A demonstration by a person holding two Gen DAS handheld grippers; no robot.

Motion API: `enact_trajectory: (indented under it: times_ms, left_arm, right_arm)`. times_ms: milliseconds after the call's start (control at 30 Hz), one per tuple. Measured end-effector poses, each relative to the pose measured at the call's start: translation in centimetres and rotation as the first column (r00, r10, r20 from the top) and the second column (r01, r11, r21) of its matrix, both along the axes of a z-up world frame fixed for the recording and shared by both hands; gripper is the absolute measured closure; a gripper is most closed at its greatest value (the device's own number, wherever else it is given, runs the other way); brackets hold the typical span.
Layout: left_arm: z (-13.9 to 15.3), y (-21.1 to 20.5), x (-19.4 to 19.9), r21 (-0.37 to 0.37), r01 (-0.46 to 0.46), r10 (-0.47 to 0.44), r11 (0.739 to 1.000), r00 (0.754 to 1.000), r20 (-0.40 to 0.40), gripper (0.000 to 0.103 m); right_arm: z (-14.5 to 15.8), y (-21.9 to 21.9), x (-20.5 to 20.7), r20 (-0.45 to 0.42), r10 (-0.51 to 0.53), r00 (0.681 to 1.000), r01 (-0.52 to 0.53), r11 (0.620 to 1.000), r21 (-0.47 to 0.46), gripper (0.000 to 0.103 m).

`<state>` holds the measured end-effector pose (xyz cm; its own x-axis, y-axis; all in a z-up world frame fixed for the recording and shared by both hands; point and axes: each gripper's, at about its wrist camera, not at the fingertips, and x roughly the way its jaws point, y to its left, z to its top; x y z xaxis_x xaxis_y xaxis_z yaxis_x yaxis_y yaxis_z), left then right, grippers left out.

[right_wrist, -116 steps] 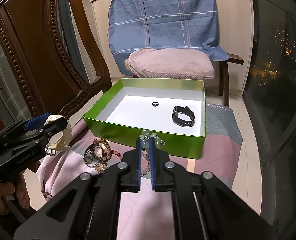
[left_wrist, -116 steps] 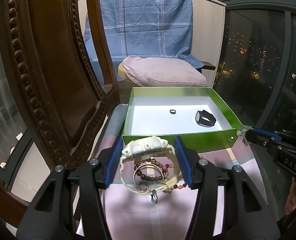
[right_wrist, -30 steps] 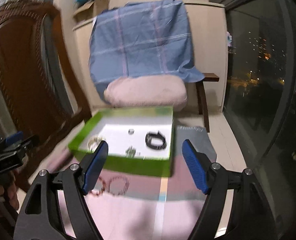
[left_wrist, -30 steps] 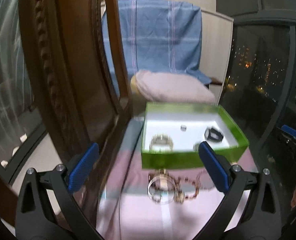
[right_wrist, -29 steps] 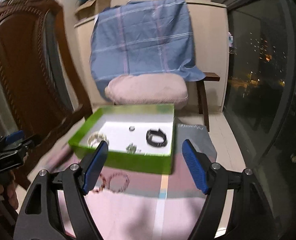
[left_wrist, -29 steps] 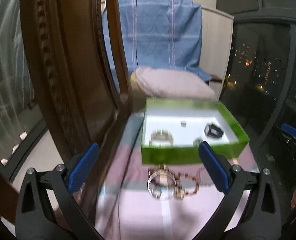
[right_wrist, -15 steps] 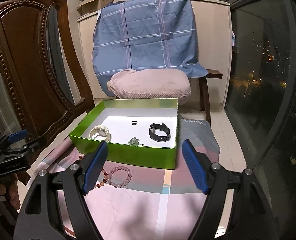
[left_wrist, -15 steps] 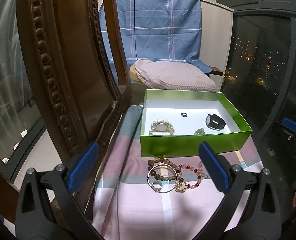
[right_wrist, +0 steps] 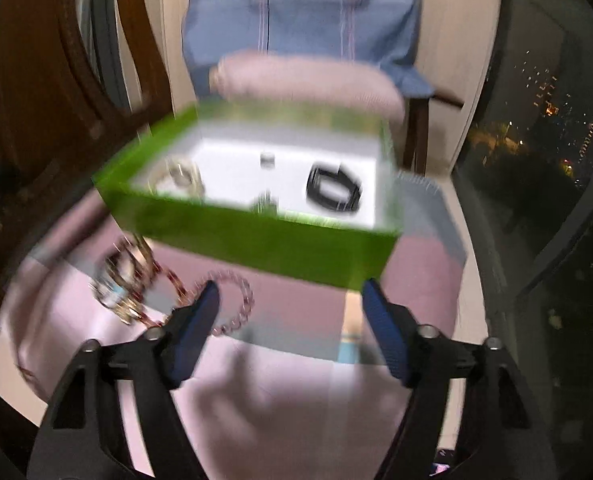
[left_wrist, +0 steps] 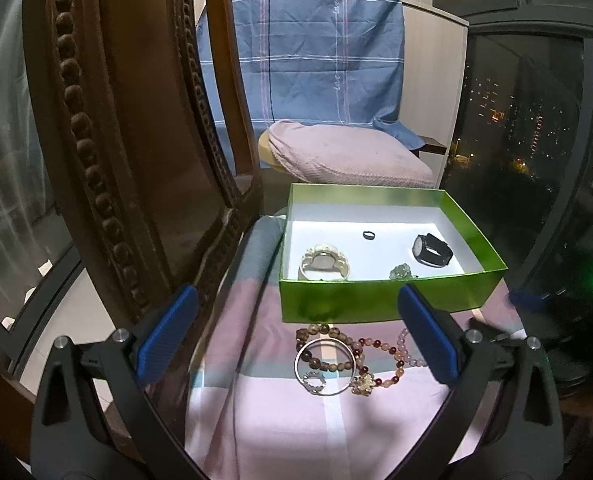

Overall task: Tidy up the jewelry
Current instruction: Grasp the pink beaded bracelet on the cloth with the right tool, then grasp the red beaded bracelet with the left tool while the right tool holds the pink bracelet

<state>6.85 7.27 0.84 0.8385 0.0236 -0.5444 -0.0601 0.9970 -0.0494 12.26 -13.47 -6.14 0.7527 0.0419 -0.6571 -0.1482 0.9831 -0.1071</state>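
Green box (left_wrist: 376,300), white interior; cream watch (left_wrist: 323,266); black watch (left_wrist: 432,250); pink checked cloth (left_wrist: 328,412); blue plaid sheet (left_wrist: 308,56).

Pink checked cloth (left_wrist: 336,420) under green box (left_wrist: 376,300), beaded bracelets (left_wrist: 360,350)

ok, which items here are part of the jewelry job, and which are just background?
Job: green box, cream watch, black watch, small ring, green charm, bead bracelets, silver bangle.
Background: wooden chair, blue cloth, pink cushion.

Small pale "love" embroidery, twice on blue checked cloth (left_wrist: 308,60)
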Motion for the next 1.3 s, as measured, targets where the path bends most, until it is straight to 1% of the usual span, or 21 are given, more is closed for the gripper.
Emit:
enact_trajectory:
  times_ms: [67,100,167,233,300,367,400,467,500,533,600,733,833,867,967,1067,1133,1267,1300]
  left_arm:
    - [0.0,0.4,0.1,0.000,-0.008,0.008,1.000,1.000,-0.001,0.004]
    - [0.0,0.5,0.2,-0.002,-0.011,0.011,1.000,1.000,-0.002,0.004]
    - [0.0,0.9,0.4,-0.007,-0.020,0.020,1.000,1.000,-0.004,0.004]
    - [-0.3,1.2,0.7,-0.009,-0.023,0.022,1.000,1.000,-0.016,0.004]
    - [-0.6,1.3,0.8,-0.008,-0.020,0.020,1.000,0.999,-0.026,0.004]
    - [-0.9,1.1,1.0,-0.002,-0.010,0.010,1.000,0.999,-0.041,0.004]
    - [-1.1,0.8,1.1,0.000,-0.001,0.001,1.000,0.999,-0.049,0.005]
    - [-1.5,0.1,1.2,0.010,0.028,-0.027,1.000,0.998,-0.062,0.005]
    - [-1.6,-0.4,1.2,0.019,0.042,-0.041,0.999,0.997,-0.065,0.006]
    - [-1.8,-0.9,1.2,0.028,0.054,-0.052,0.998,0.996,-0.067,0.006]
    - [-2.0,-1.8,1.2,0.048,0.076,-0.073,0.996,0.995,-0.071,0.006]
    - [-2.3,-2.8,1.3,0.061,0.102,-0.097,0.993,0.992,-0.081,0.006]
    - [-2.4,-3.1,1.6,0.051,0.108,-0.103,0.993,0.991,-0.088,0.006]
    - [-2.6,-3.3,1.7,0.048,0.115,-0.110,0.992,0.989,-0.095,0.007]
    - [-3.3,-4.9,1.9,0.063,0.161,-0.153,0.985,0.981,-0.120,0.007]
    - [-4.3,-6.9,2.0,0.086,0.221,-0.206,0.971,0.967,-0.151,0.015]
    - [-5.1,-8.2,2.3,0.097,0.250,-0.231,0.964,0.958,-0.173,0.025]
    - [-6.7,-10.4,2.9,0.098,0.298,-0.271,0.949,0.935,-0.227,0.035]
    - [-7.1,-10.8,3.1,0.099,0.304,-0.273,0.948,0.931,-0.241,0.040]
  right_arm:
    - [-1.1,1.1,1.1,-0.045,0.019,0.999,-0.020,1.000,-0.021,0.045]
    - [-1.5,1.5,1.5,-0.057,0.029,0.998,-0.030,0.999,-0.027,0.050]
    - [-2.3,2.4,2.2,-0.080,0.042,0.996,-0.045,0.998,-0.043,0.055]
    - [-3.4,3.0,2.9,-0.100,0.040,0.994,-0.046,0.997,-0.063,0.063]
    - [-4.0,3.4,3.5,-0.122,0.033,0.992,-0.042,0.996,-0.074,0.067]
    - [-4.2,3.4,4.0,-0.112,0.028,0.993,-0.036,0.997,-0.074,0.068]
    - [-4.2,3.3,4.2,-0.118,0.027,0.993,-0.035,0.997,-0.063,0.071]
    - [-4.2,3.1,4.4,-0.135,0.036,0.990,-0.041,0.999,-0.032,0.081]
    - [-4.2,3.0,4.6,-0.140,0.041,0.989,-0.045,0.999,-0.026,0.091]
    - [-4.2,3.0,4.8,-0.144,0.045,0.989,-0.050,0.998,-0.025,0.094]
    - [-4.2,3.0,4.6,-0.144,0.050,0.988,-0.054,0.998,-0.022,0.094]
    - [-3.7,2.0,4.3,-0.139,0.059,0.989,-0.056,0.998,0.025,0.095]
    - [-2.1,1.1,3.1,-0.090,0.065,0.994,-0.060,0.996,0.062,0.095]
    - [-1.1,0.7,2.4,-0.063,0.073,0.995,-0.068,0.994,0.084,0.095]
    - [1.1,-0.5,0.4,-0.003,0.089,0.996,-0.088,0.988,0.129,0.095]
    - [3.0,-1.6,-1.0,0.059,0.088,0.994,-0.096,0.982,0.165,0.095]
    - [3.9,-2.2,-1.1,0.083,0.084,0.993,-0.098,0.979,0.177,0.095]
    - [4.3,-3.1,-0.9,0.086,0.067,0.994,-0.082,0.980,0.184,0.095]
    - [4.3,-3.2,-0.7,0.086,0.063,0.994,-0.078,0.980,0.184,0.095]
